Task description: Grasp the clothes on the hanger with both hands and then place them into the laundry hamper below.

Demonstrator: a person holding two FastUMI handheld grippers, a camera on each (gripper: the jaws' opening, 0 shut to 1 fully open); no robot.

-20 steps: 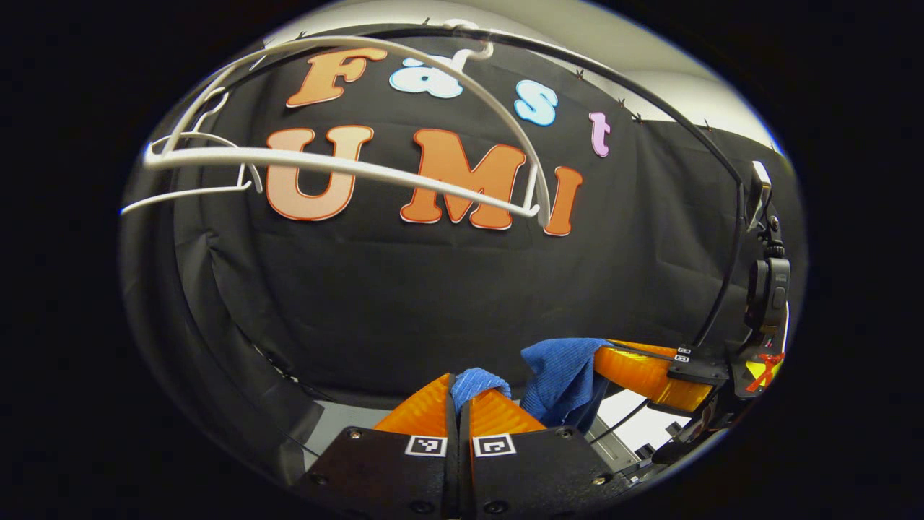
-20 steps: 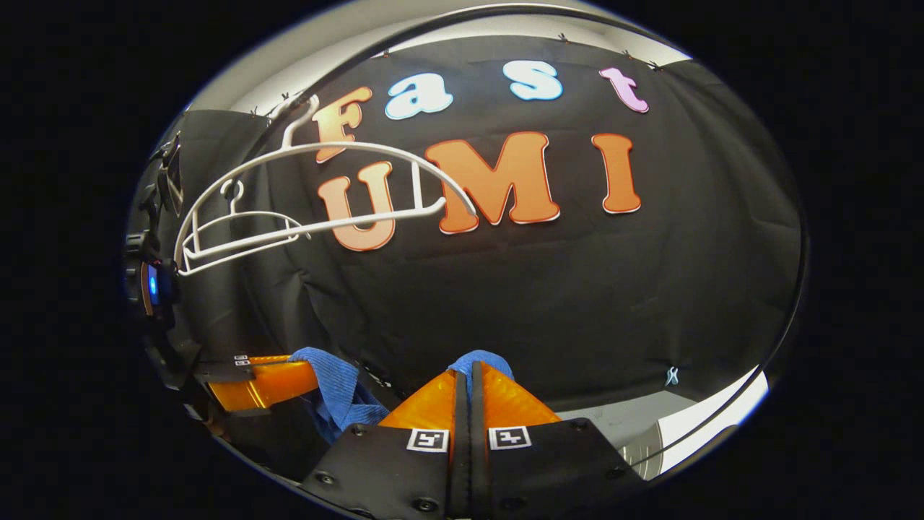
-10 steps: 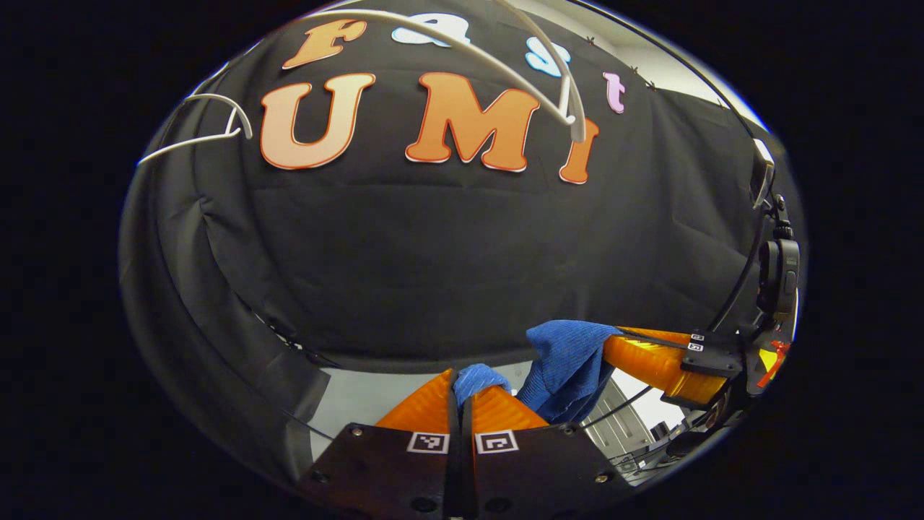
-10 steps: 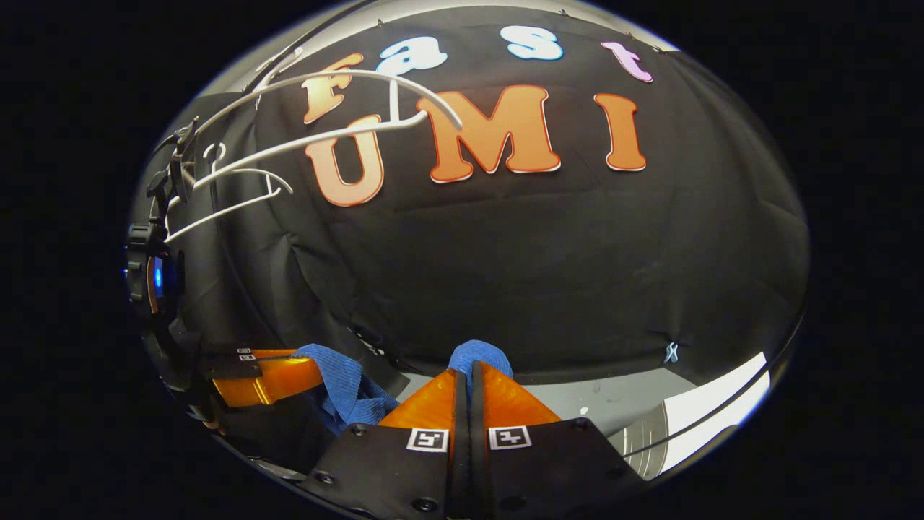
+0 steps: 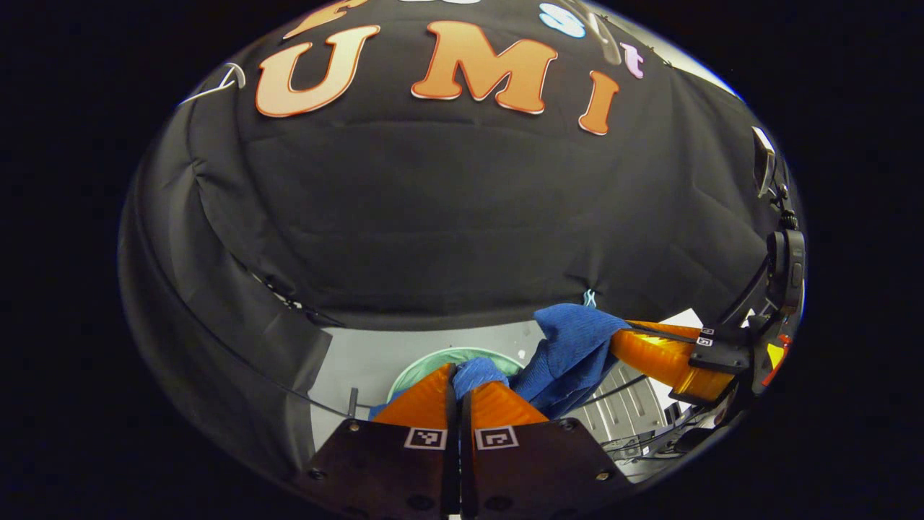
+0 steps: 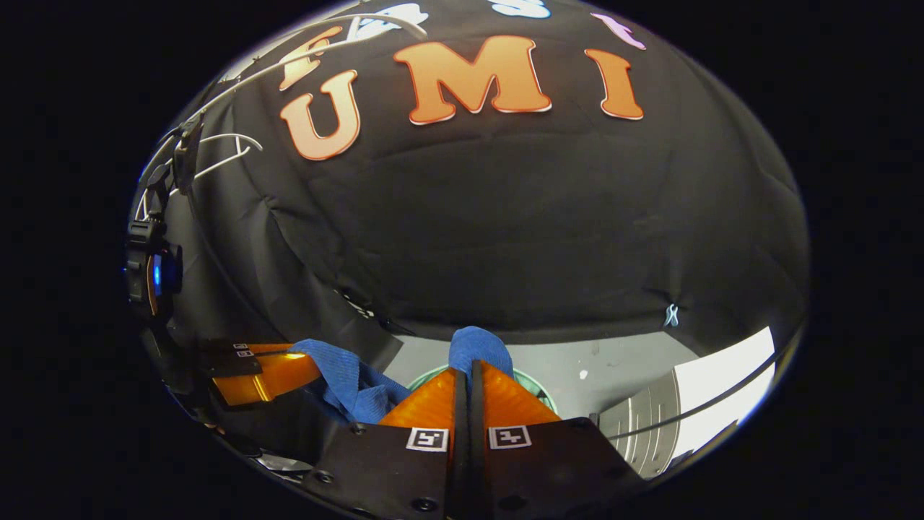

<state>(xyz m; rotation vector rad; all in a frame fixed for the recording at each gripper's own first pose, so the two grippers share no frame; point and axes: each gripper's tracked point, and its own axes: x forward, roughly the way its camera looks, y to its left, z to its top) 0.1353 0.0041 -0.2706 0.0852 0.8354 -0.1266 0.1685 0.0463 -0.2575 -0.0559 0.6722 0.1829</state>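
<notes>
the blue cloth (image 5: 570,347) hung between the two grippers, one bunched corner pinched in each. in the left gripper view a small fold of it poked up at the tips of the left gripper (image 5: 460,377), whose fingers were pressed together on it with no gap showing. the rest of the cloth ran off to the right of that fold and up to the right gripper (image 5: 626,339), farther off, where its tips bit into the other bunched corner, and a loose part sagged down between the two holds

in the right gripper view the same cloth (image 6: 346,375) showed as a rounded tuft standing just above the tips of the right gripper (image 6: 471,368), clamped tight between both fingers. from there it dropped behind the gripper body and came up again to the left, where the left gripper (image 6: 303,360) held the far corner

the green laundry hamper (image 5: 426,361) lay below the cloth, on the pale floor (image 5: 361,361); its round rim curved just behind the left gripper's tips. in the right gripper view the hamper (image 6: 538,386) peeked out on both sides of the closed fingers, right under the tuft of cloth. whether the cloth touched the rim could not be told

well above the cloth, white hangers (image 6: 231,148) sat near the upper left edge against the black wall cloth (image 6: 541,217)
</notes>
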